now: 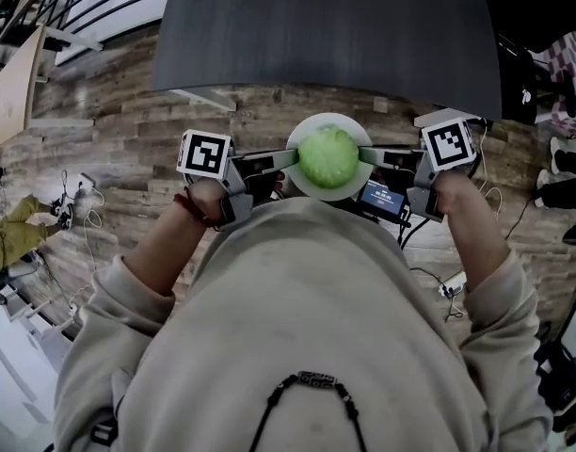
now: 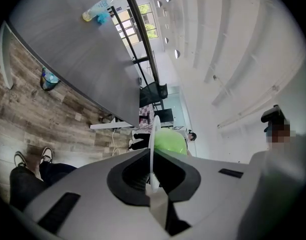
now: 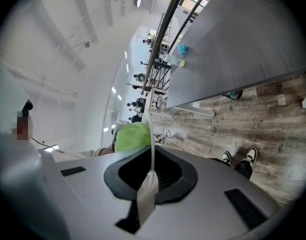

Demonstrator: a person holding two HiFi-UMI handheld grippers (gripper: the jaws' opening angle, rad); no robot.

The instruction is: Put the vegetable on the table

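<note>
The dark grey bench (image 1: pixel 363 36) stands ahead of the person. Short of it, above the wooden floor (image 1: pixel 100 130), a white plate (image 1: pixel 330 194) is held in the air with the round green vegetable (image 1: pixel 328 156) on it. The left tool (image 1: pixel 290 158) and right tool (image 1: pixel 365 155) each pinch opposite edges of the plate's thin rim, jaws almost closed.
</note>
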